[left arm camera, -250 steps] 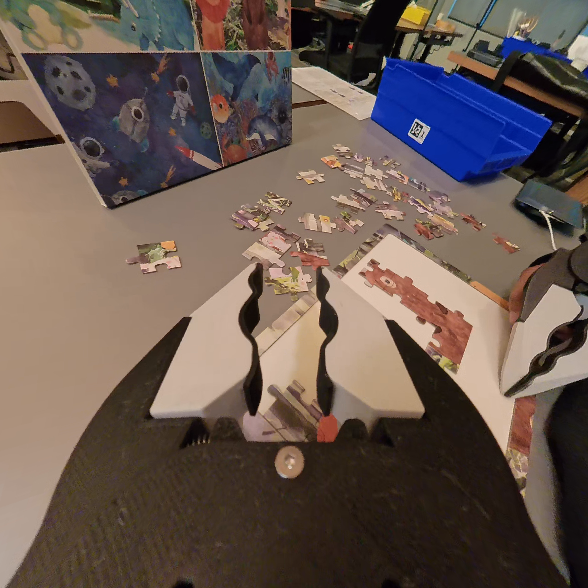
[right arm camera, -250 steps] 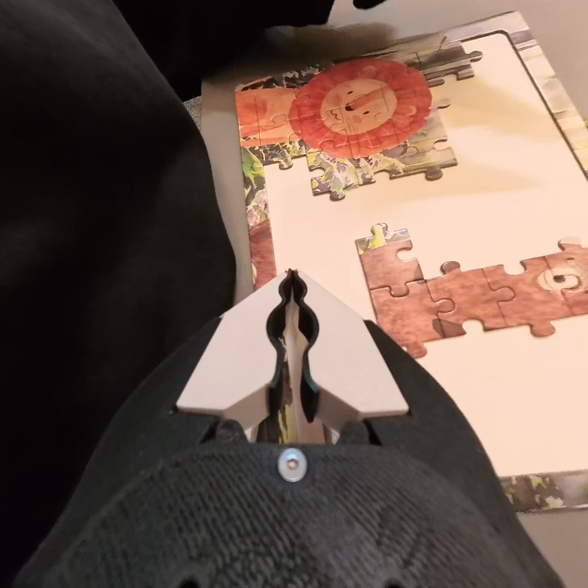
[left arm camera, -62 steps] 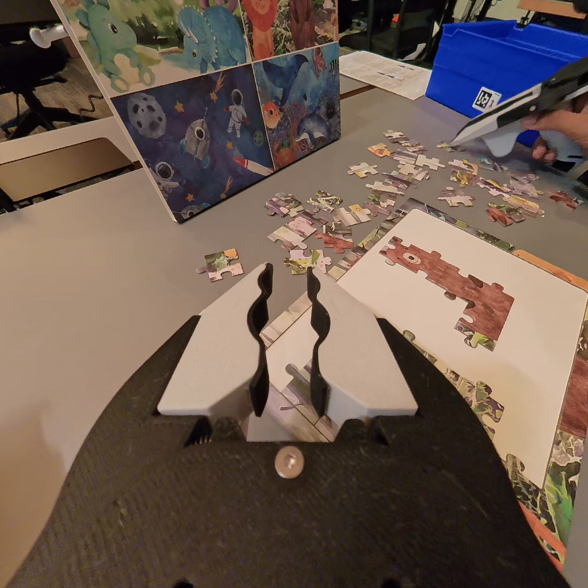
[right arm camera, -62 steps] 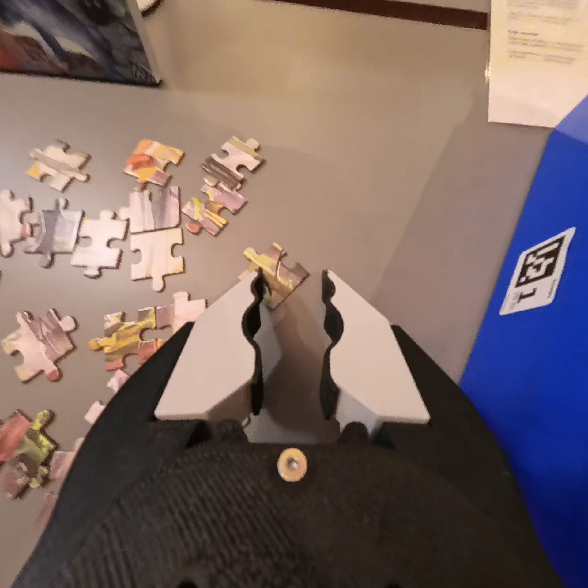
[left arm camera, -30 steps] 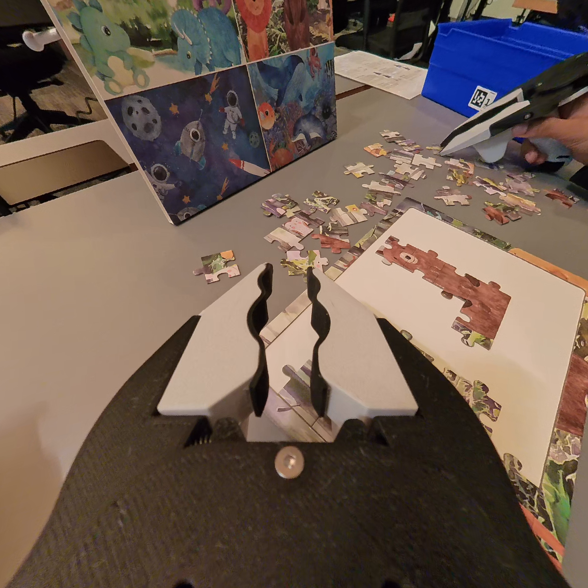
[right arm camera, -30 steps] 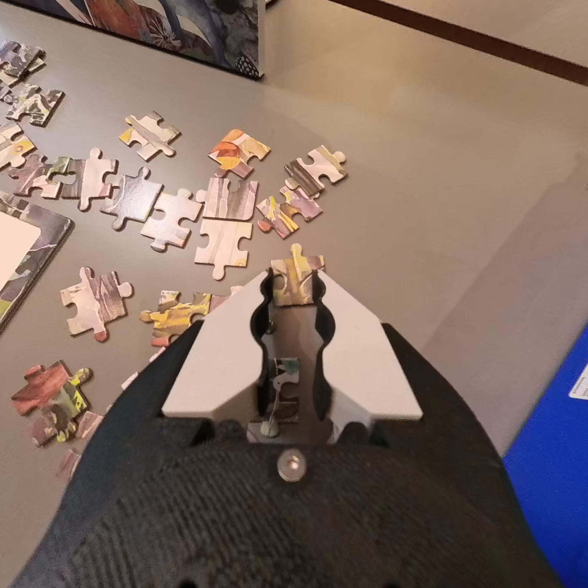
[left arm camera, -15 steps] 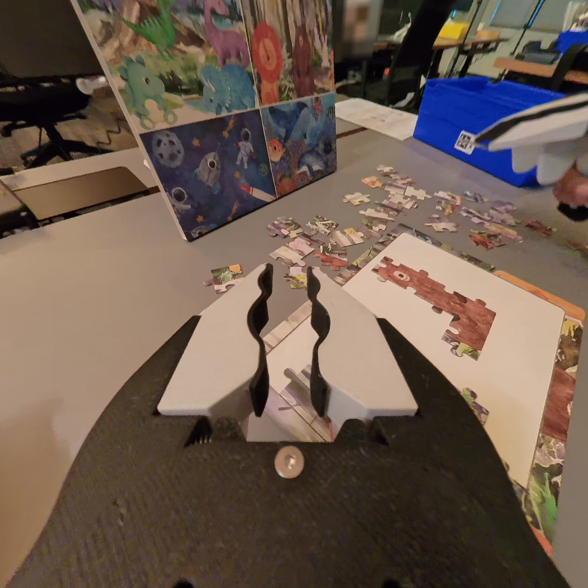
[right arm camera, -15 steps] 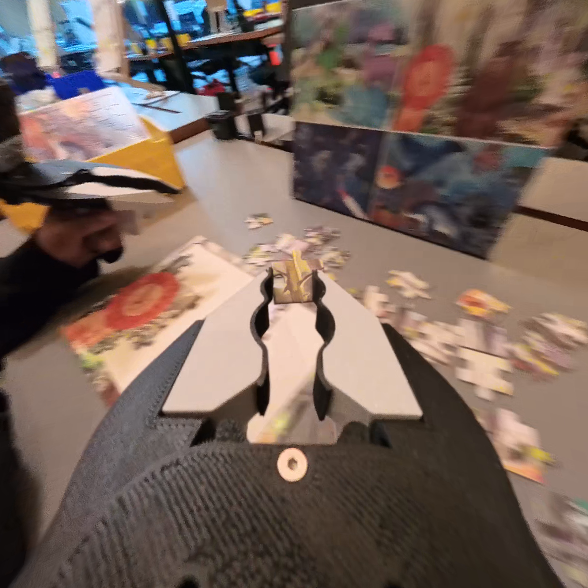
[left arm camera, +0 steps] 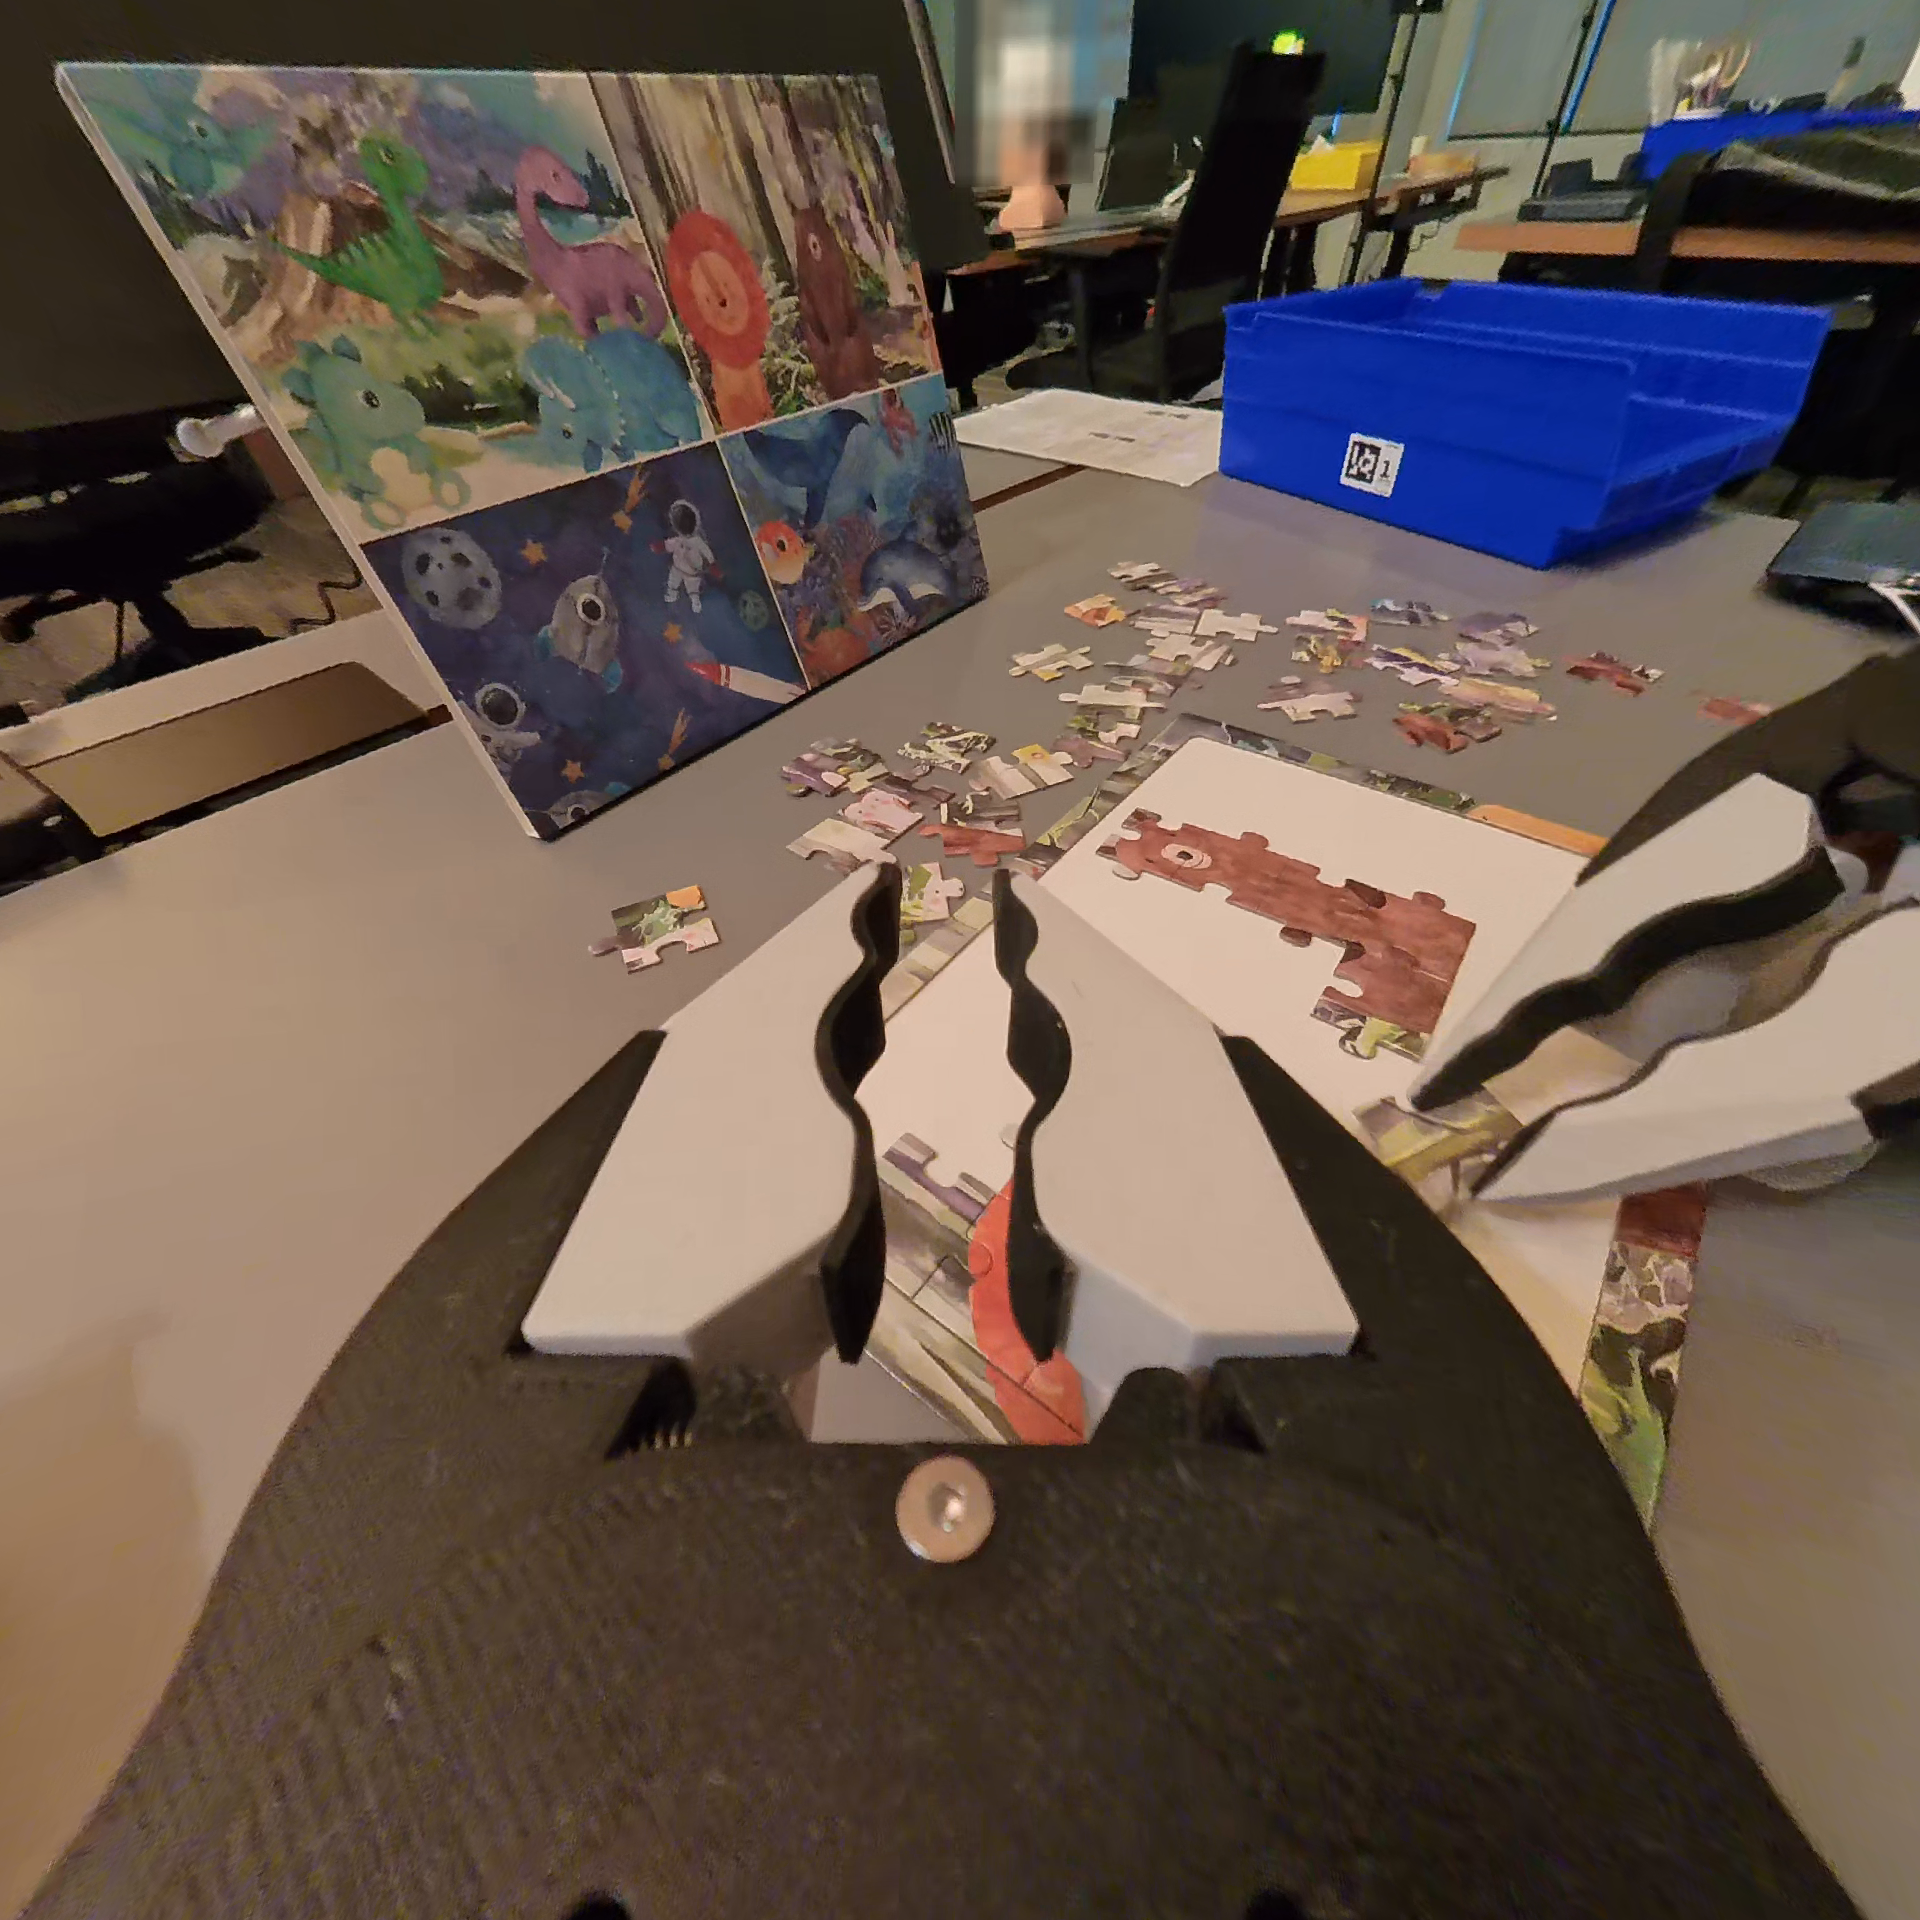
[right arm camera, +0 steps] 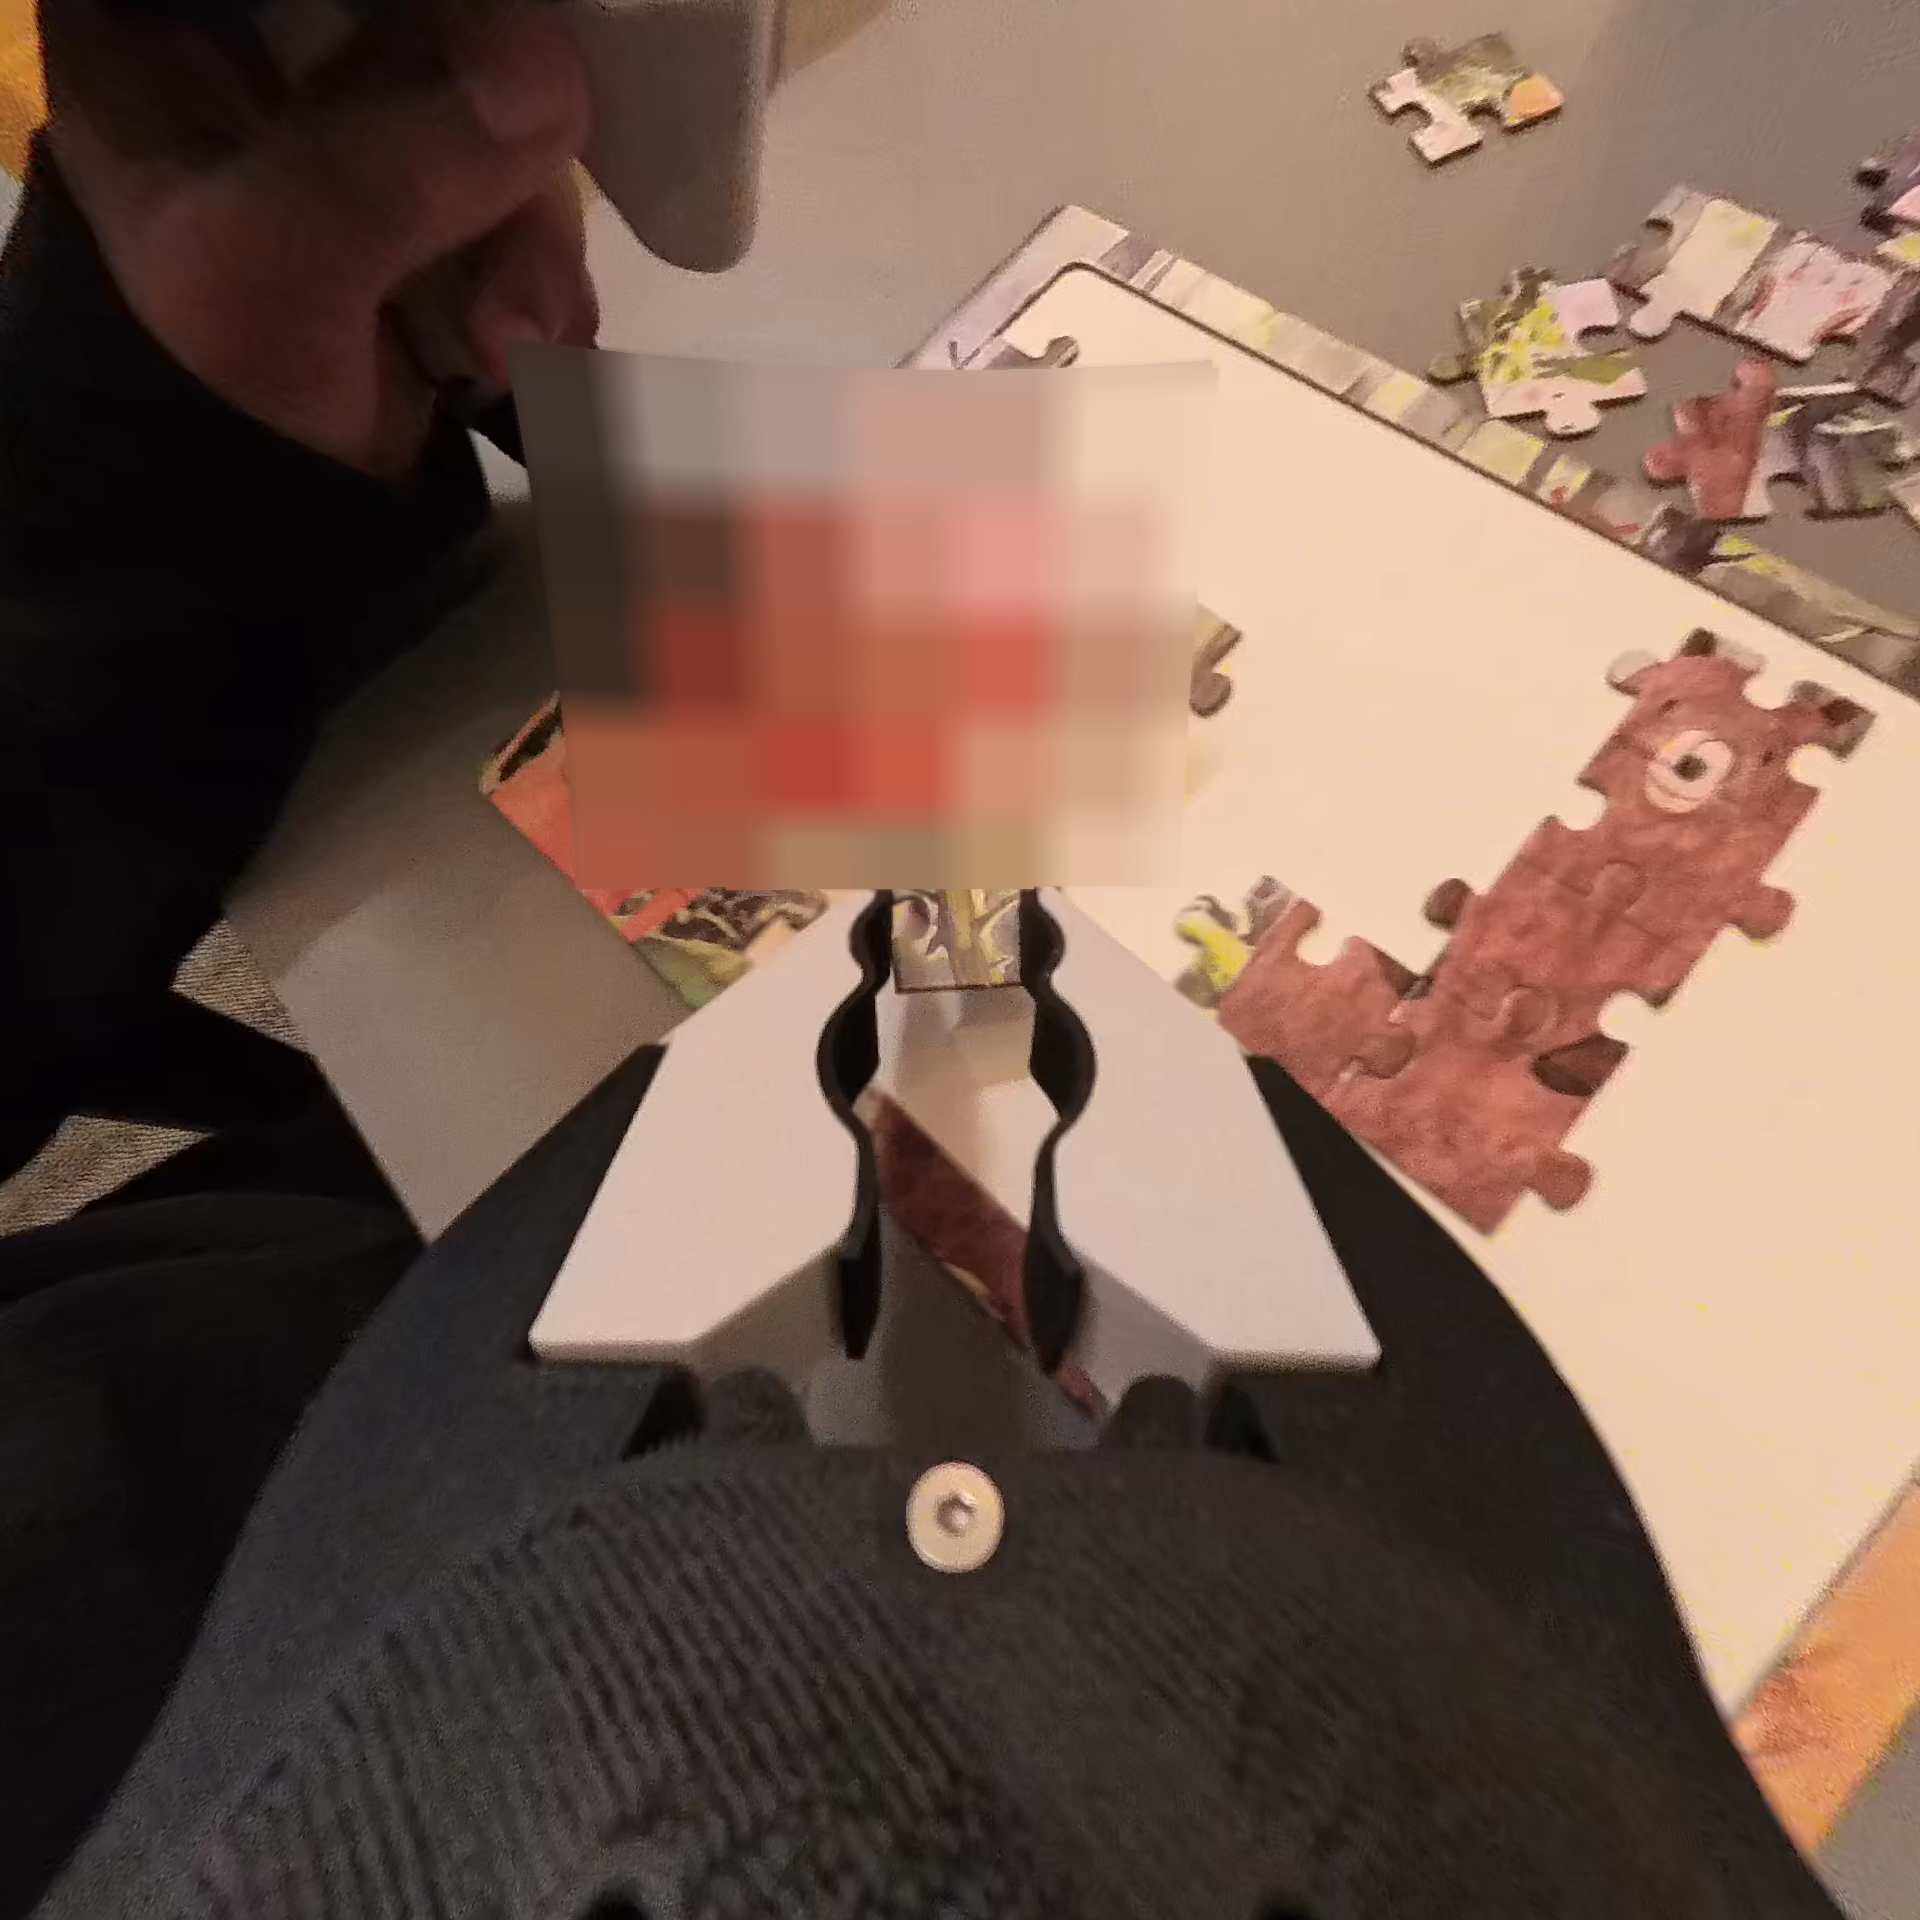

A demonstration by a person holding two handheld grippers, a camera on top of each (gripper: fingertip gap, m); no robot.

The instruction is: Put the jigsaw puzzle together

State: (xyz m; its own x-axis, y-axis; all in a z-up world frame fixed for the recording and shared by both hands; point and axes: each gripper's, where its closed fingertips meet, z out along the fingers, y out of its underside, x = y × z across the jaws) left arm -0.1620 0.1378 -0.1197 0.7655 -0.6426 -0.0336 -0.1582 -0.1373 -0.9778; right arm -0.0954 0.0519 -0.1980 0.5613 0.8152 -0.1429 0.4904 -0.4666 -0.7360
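The puzzle tray [left arm camera: 1257, 810] lies on the grey table, with a white bed and a printed border. A joined brown bear cluster [left arm camera: 1340, 925] sits in it and also shows in the right wrist view [right arm camera: 1538, 956]. My right gripper [right arm camera: 956, 925] is shut on a green-and-grey puzzle piece [right arm camera: 956, 945], held low over the tray's near part. It also shows in the left wrist view [left arm camera: 1455, 1143]. My left gripper [left arm camera: 940, 883] is open and empty over the tray's left corner. A mosaic patch hides part of the tray.
Several loose pieces [left arm camera: 1164, 665] are scattered beyond the tray, and a joined pair [left arm camera: 655, 925] lies apart on the left. A picture board [left arm camera: 582, 416] leans at the back left. A blue bin [left arm camera: 1507, 416], a paper sheet [left arm camera: 1091, 426] and a black object [left arm camera: 1839, 561] are at the back right. Left tips to right tips: about 15 cm.
My right gripper picked a piece from the loose pile, closed on it, and swung it back down over the tray. My left gripper stayed open and barely shifted.
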